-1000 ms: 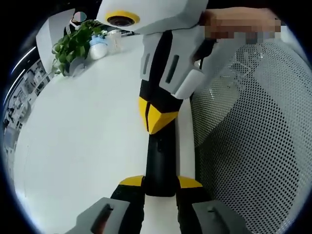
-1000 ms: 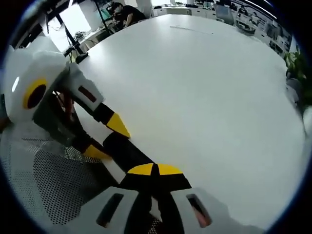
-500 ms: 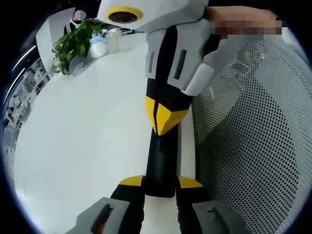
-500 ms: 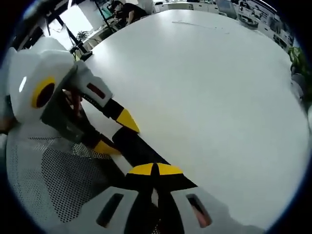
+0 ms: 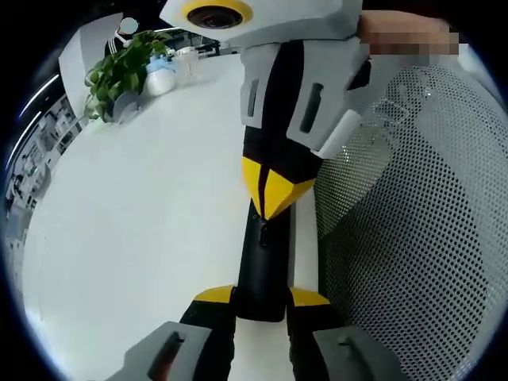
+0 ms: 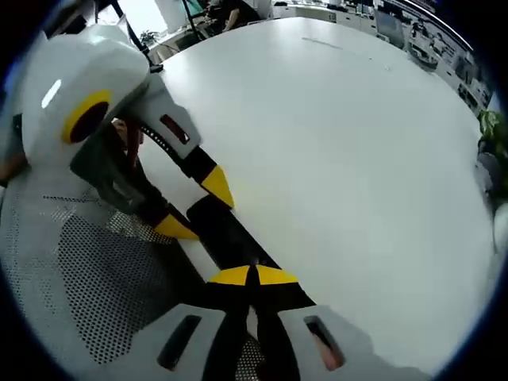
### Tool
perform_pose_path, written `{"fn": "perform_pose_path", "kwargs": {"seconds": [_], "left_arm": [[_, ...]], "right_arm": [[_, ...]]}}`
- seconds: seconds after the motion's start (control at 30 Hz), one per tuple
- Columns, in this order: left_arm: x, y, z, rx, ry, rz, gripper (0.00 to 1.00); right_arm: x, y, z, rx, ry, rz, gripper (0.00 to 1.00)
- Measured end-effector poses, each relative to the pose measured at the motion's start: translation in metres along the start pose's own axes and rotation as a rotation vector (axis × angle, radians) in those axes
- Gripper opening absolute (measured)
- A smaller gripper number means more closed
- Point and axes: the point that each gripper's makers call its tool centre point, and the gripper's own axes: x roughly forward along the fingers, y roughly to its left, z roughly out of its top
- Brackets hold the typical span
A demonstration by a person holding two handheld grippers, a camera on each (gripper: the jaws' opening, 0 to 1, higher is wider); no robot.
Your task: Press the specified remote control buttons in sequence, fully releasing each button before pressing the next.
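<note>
A: Where are the fingers, and what are they doing?

B: In the left gripper view, the left gripper (image 5: 262, 305) has its yellow-tipped jaws pinching the near end of a black remote control (image 5: 263, 266), one jaw on each long side. The right gripper (image 5: 273, 194) comes in from the top with its two yellow tips pressed together, and that joined point touches the upper face of the remote, just past the middle of its visible length.

A: And from the other side?

B: In the right gripper view, the right gripper's (image 6: 252, 276) tips meet with no gap between them, sitting on the remote control (image 6: 225, 236). The left gripper (image 6: 197, 208) reaches in from the left, its jaws on either side of the remote's far end.

A: Which way does the remote lie?

B: Its long axis runs straight away from the left gripper's camera, toward the right gripper. It lies at the table's edge. Its buttons are too dark to make out.

A: What surrounds it?

B: A white table (image 5: 143, 206). Beside the edge is the white mesh of a chair (image 5: 405, 238). At the table's far side stand a leafy green plant (image 5: 119, 71) and a white bottle (image 5: 161, 78). Beyond is an office with desks (image 6: 397, 28).
</note>
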Motion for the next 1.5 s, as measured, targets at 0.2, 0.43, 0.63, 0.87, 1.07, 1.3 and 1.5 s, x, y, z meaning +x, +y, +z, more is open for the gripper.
{"fn": "perform_pose_path", "kwargs": {"seconds": [0.2, 0.43, 0.63, 0.87, 1.07, 1.3, 1.5], "left_arm": [[0.000, 0.001, 0.000, 0.000, -0.004, 0.000, 0.24], [0.000, 0.000, 0.000, 0.000, -0.001, -0.001, 0.24], [0.000, 0.000, 0.000, -0.004, 0.000, 0.001, 0.24], [0.000, 0.000, 0.000, -0.008, 0.001, 0.003, 0.24], [0.000, 0.000, 0.000, -0.010, 0.002, 0.005, 0.24], [0.000, 0.001, 0.000, -0.019, 0.001, 0.010, 0.24], [0.001, 0.002, 0.001, -0.023, 0.000, 0.014, 0.24]], "right_arm": [[0.000, 0.001, -0.001, -0.023, 0.007, -0.006, 0.00], [0.002, 0.003, -0.001, -0.139, 0.026, -0.040, 0.00], [0.002, 0.002, 0.000, -0.182, 0.037, -0.057, 0.00], [0.002, 0.002, 0.001, -0.243, 0.052, -0.090, 0.00], [0.003, -0.001, 0.002, -0.253, 0.049, -0.101, 0.00], [0.003, -0.007, 0.005, -0.236, 0.034, -0.108, 0.00], [0.003, -0.008, 0.005, -0.233, 0.028, -0.102, 0.00]]}}
